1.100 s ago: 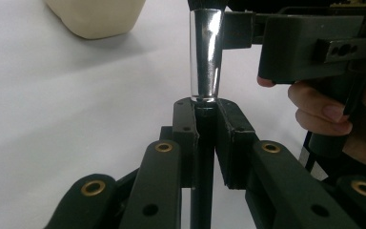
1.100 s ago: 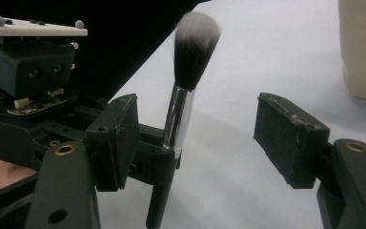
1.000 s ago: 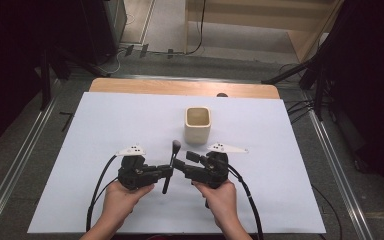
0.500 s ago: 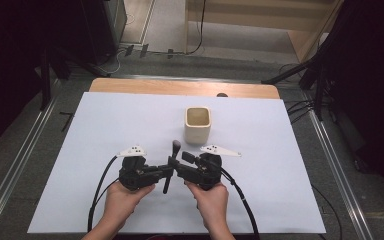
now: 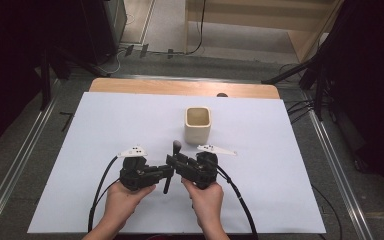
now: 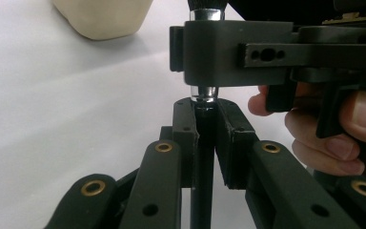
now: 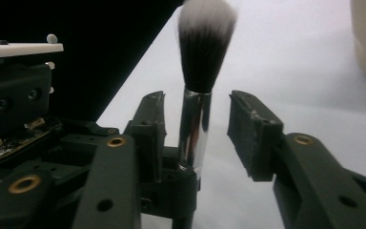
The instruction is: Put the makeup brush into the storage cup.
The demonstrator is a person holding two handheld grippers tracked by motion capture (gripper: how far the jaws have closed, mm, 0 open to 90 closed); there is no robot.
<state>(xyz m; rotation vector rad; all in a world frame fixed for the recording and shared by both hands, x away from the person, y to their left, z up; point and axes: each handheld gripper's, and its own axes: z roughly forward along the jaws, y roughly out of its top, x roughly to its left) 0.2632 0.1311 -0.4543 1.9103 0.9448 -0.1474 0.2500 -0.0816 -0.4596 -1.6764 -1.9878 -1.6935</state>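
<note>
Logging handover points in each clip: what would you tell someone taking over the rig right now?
Left gripper: shut on the brush handle, holding it upright above the white sheet.
Right gripper: jaws have just been closing around the brush's metal ferrule; one pad is at it, the other is clear of it, so no grip yet.
Cup: upright beyond the grippers, nothing visible inside.
Done: brush lifted.
Left, probably: finish the handover, then put the brush in the cup.

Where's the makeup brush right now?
High view: the makeup brush is near the table's front, clamped in the left gripper, between the right gripper's jaws, before the cream cup.
</note>
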